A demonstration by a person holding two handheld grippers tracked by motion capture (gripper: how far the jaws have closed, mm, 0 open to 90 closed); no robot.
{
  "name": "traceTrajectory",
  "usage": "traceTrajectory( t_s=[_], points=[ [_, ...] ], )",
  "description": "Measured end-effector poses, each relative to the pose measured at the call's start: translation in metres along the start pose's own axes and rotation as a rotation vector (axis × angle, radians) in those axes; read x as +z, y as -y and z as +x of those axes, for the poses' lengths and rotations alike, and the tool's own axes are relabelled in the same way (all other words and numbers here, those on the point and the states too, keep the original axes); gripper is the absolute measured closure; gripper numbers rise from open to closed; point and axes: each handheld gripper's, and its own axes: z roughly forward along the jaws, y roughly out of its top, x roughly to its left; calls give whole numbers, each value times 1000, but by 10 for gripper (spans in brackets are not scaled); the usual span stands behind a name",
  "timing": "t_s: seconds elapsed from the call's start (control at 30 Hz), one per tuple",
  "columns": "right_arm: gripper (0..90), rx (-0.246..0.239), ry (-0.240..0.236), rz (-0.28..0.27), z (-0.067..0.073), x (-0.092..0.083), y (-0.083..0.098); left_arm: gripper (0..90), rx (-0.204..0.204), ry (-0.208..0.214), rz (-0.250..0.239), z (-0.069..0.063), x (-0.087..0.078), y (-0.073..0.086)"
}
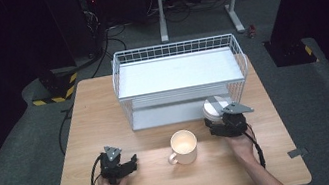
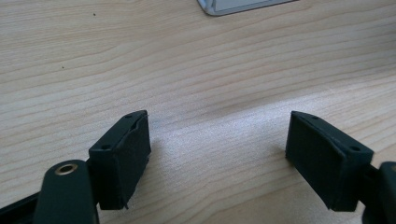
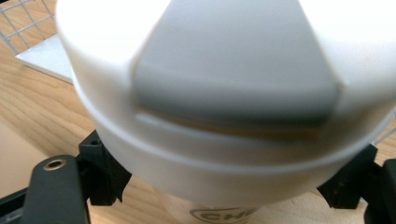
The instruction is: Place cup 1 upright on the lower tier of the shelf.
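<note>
My right gripper (image 1: 220, 122) clamps its black jaws around a smooth white lidded cup (image 3: 224, 116), round with a grey raised tab on the lid, just in front of the white wire rack (image 1: 118, 70). My left gripper (image 2: 217, 156) rests with its jaws apart and nothing between them, over the pale grained wooden table (image 2: 187, 60). A glossy cream mug (image 1: 183, 147) stands between the grippers.

A white lidded cup (image 3: 224, 116) is clamped between the right hand-held gripper's (image 3: 224, 179) black jaws above the desk (image 3: 37, 116).
</note>
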Motion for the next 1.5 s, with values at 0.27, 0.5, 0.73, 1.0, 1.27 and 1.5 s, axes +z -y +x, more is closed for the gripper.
traceTrajectory(
  t_s=[0.27, 0.5, 0.73, 1.0, 1.27, 1.5],
  points=[
    [189, 14, 1, 5, 0, 8, -9, 221, -1, 0, 0, 0, 0, 0],
    [189, 8, 3, 8, -1, 13, -13, 221, 0, 0, 0, 0, 0, 0],
    [189, 8, 14, 20, -4, 21, -18, 222, 2, -2, 1, 0, 0, 0],
    [189, 12, 19, 30, -6, 28, -16, 221, 2, -2, 0, 0, 0, 0],
    [190, -8, 31, 17, -7, 32, -15, 221, 0, 0, 0, 0, 0, 0],
    [189, -4, 13, 41, -12, 37, -21, 222, 2, 0, 1, 0, 0, 0]
  ],
)
